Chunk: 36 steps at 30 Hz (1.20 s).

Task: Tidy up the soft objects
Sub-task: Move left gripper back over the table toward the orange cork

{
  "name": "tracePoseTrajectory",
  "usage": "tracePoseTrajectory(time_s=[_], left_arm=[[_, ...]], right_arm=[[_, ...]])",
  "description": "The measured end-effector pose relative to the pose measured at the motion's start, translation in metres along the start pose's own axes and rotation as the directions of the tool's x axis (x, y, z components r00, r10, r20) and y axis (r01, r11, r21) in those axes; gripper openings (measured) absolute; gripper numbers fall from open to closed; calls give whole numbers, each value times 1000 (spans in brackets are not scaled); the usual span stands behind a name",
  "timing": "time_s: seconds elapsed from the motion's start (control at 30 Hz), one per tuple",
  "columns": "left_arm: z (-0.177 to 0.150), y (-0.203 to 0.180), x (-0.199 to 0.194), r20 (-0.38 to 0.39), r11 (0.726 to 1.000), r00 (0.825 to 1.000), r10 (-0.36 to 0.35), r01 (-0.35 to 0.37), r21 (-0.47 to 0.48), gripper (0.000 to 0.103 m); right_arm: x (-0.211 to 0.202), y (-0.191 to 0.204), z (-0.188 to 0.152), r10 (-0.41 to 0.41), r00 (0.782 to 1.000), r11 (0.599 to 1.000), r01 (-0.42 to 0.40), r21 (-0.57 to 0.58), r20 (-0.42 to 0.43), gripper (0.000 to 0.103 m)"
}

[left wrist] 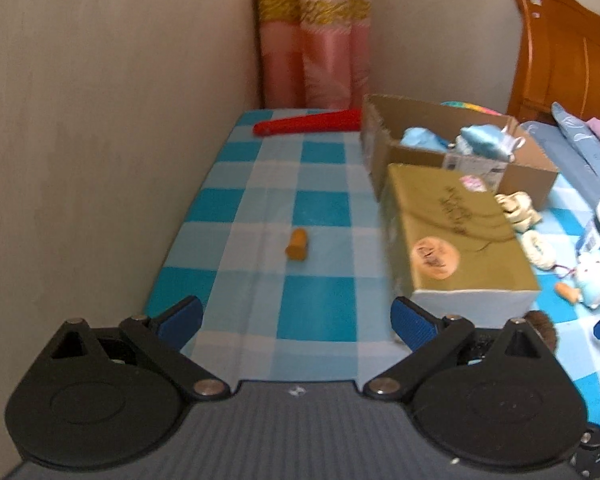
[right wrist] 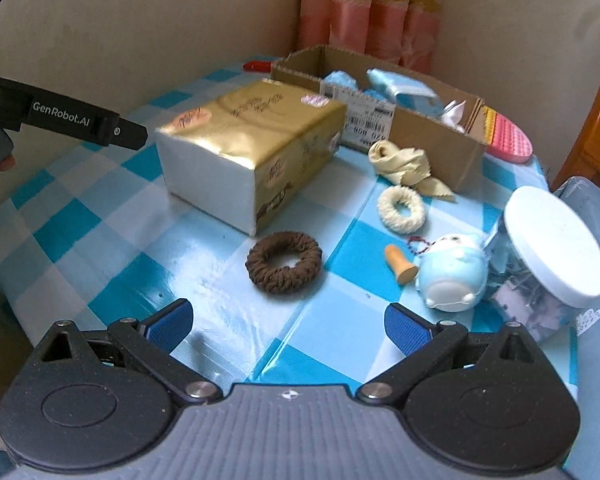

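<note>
Sitting on the checked blue tablecloth [right wrist: 100, 216], the soft things wait to be put away. The brown hair ring [right wrist: 283, 263] lies flat, right in front of the right gripper [right wrist: 288, 324] and close to it. It is round, so it has no long side to line up with. The right gripper's blue fingers [right wrist: 168, 326] are wide apart and hold nothing.

The left gripper [left wrist: 298, 322] also has its fingers apart and empty. It looks down a bare part of the table, with only a small orange plug [left wrist: 297, 244] ahead. So the right gripper is nearer the brown ring.

Farther off lie a cream hair ring [right wrist: 401, 209], a cream cloth [right wrist: 404, 166] and a little blue plush toy [right wrist: 454, 276]. The cardboard box [right wrist: 432, 136] stands behind them, beside the gold tissue pack [right wrist: 256, 140], and already has soft blue things in it. I think the ring goes there.
</note>
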<state>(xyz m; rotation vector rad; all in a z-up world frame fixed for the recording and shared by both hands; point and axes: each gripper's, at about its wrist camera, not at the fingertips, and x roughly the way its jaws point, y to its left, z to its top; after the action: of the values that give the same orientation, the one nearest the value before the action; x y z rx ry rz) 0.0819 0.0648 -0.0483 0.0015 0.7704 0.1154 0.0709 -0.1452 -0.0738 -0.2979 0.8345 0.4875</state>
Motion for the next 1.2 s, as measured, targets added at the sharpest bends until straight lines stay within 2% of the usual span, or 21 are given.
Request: tracePoseTrajectory(time_s=[0.43,0.67,0.83,0.93,1.2], left_arm=[[-8,13,36,-60,999,998,19,-22,-39,100],[-7,22,50,-64,996,997,44,-49,-78,98],[-4,24,55,-47,996,998,40,-44,-80,96],[-1,22,60,-31,996,999,36,-38,-79,90],[14,15,72,10,998,1000,17,-17,-57,65]], right_arm=[[20,-5,4,43,999,999,-44,20,34,103],[23,-4,6,41,998,999,-42,25,51,103],[22,-4,3,39,996,999,-41,27,85,103],[22,-4,3,36,995,999,-38,30,92,103],[21,-4,1,35,994,999,-39,30,107,103]])
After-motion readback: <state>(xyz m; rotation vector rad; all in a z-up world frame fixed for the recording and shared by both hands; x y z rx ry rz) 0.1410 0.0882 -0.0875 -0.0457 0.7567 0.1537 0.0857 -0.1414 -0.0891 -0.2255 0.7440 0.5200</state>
